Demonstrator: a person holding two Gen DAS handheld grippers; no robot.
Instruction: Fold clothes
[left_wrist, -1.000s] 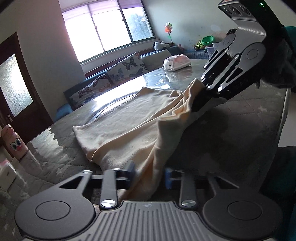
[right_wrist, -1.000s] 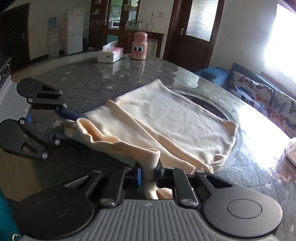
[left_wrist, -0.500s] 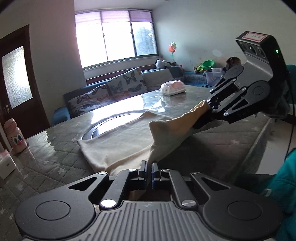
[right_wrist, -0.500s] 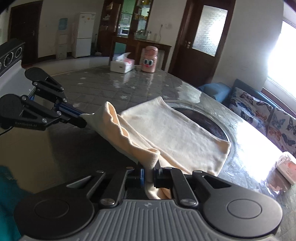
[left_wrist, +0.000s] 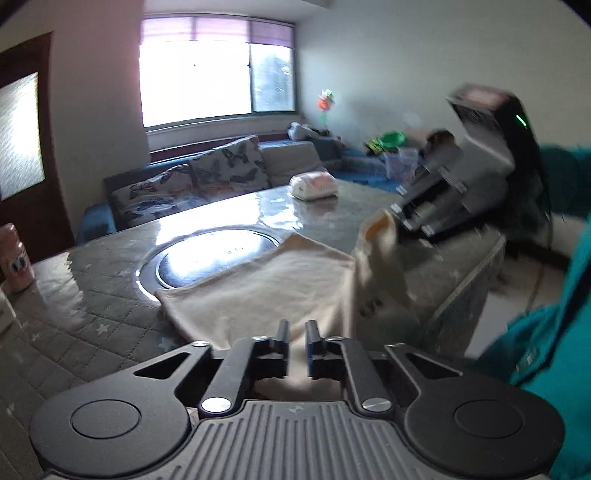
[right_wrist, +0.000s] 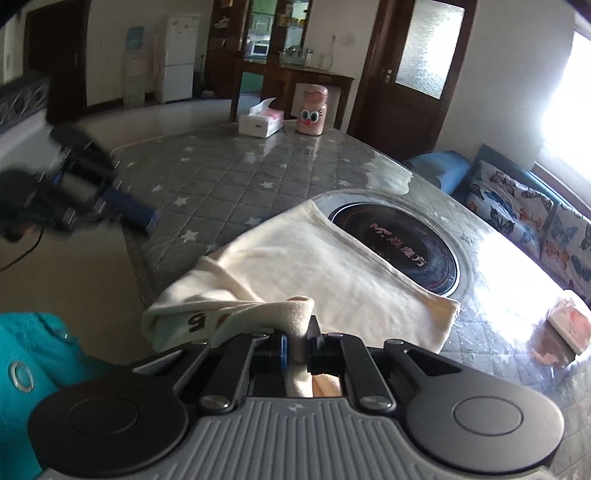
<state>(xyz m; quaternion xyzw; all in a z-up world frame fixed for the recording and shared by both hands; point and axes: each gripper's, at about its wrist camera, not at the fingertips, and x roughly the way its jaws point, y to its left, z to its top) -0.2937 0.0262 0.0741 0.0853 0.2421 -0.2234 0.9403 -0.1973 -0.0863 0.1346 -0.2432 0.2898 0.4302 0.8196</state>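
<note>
Left wrist: left gripper (left_wrist: 296, 334) has released garment (left_wrist: 280, 288).

Grey quilted star-pattern tabletop (right_wrist: 236, 177) under glossy clear cover, round black inset hob (right_wrist: 402, 247) ahead-right of right fingers. Cream folded cloth garment (right_wrist: 314, 266) lies directly ahead of right fingers, overlapping hob rim. White tissue box (right_wrist: 260, 123), pink cartoon-eyed bottle (right_wrist: 312, 110) far ahead. Wrapped white-pink pack (left_wrist: 314, 186) far ahead of left fingers.
</note>
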